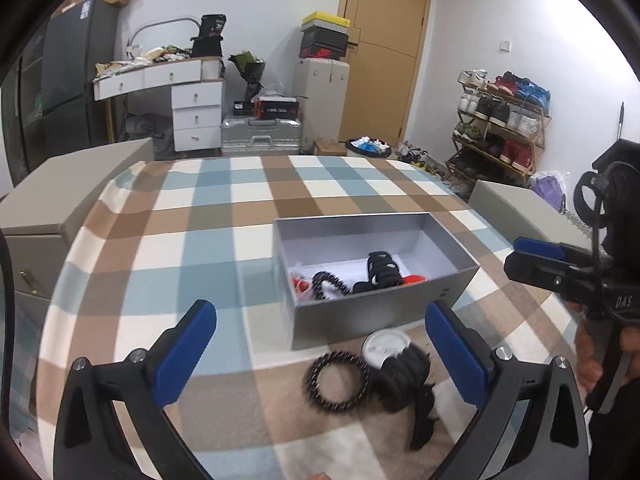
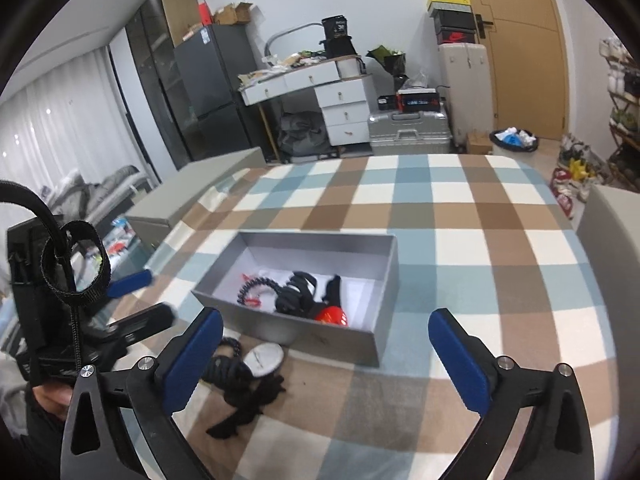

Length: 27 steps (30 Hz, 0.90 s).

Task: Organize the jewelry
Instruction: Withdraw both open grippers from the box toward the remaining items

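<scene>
A grey open box (image 1: 460, 276) (image 2: 384, 264) sits on the checked cloth and holds black hair ties (image 1: 382, 270) (image 2: 296, 292), a black beaded bracelet (image 1: 326, 284) (image 2: 254, 286) and red pieces (image 2: 332, 316). In front of the box lie a black beaded ring (image 1: 338, 380), a white round disc (image 1: 384, 346) (image 2: 264, 358) and a black scrunchie with ribbon (image 1: 408, 384) (image 2: 244, 396). My left gripper (image 1: 320, 344) is open above these loose items. My right gripper (image 2: 326, 348) is open and empty near the box's front wall; it also shows at the right of the left wrist view (image 1: 536, 258).
The checked cloth (image 2: 460, 240) covers the table. Grey boxes stand at its left (image 1: 48, 200) and right (image 1: 516, 208). Behind are a white desk (image 1: 176, 92), suitcases (image 1: 260, 132), a shoe rack (image 1: 500, 128) and a door (image 1: 392, 40).
</scene>
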Tool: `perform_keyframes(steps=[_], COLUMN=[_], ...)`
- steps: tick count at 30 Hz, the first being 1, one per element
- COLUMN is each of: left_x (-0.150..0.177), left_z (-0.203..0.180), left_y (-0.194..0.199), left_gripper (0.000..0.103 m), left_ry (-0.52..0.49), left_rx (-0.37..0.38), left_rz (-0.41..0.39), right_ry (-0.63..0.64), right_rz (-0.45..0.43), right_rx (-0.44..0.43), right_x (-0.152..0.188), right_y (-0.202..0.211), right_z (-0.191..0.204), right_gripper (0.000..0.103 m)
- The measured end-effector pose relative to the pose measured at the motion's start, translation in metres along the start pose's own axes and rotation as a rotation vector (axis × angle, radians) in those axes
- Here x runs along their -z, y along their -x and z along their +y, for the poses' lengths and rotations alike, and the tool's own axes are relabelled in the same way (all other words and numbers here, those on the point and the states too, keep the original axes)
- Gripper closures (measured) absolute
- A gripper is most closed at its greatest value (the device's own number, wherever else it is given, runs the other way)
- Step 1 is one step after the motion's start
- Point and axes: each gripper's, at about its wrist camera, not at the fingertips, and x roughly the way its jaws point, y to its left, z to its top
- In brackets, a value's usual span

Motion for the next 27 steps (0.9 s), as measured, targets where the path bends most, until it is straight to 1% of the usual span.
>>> perform_keyframes(steps=[6,10,14,17,22,27], left_x=[0.004,0.011,0.016,0.017,0.018,0.018], left_z=[0.006,0.011,0.014,0.014,0.019,0.025], left_y=[-0.004,-0.007,-0.01,-0.009,-0.007,-0.006], left_gripper=[0.001,0.001,0.001,0.001,0.001,0.001], left_ry=[-0.023,-0.022,-0.027,-0.03,-0.027,-0.012], left_rx=[-0.025,-0.029,-0.043,-0.048,-0.057,-0.064], left_rz=[0.029,0.058,0.081,0.08,0.076,0.079], right_ry=[0.003,0.029,0.069,0.101,0.133,0.151], right_rz=[0.031,0.075,0.147,0.188,0.236,0.261], right_rx=[-0.024,-0.038,-0.046,-0.028,-0.061,-0.105], right_x=[0.01,0.016,0.025,0.032,0.041,0.047], right_y=[-0.003,-0.013,-0.028,-0.038,-0.049,-0.053], right_z=[0.005,0.01,0.018,0.025,0.034,0.04], right_gripper=[0.0,0.0,0.0,0.0,0.0,0.0])
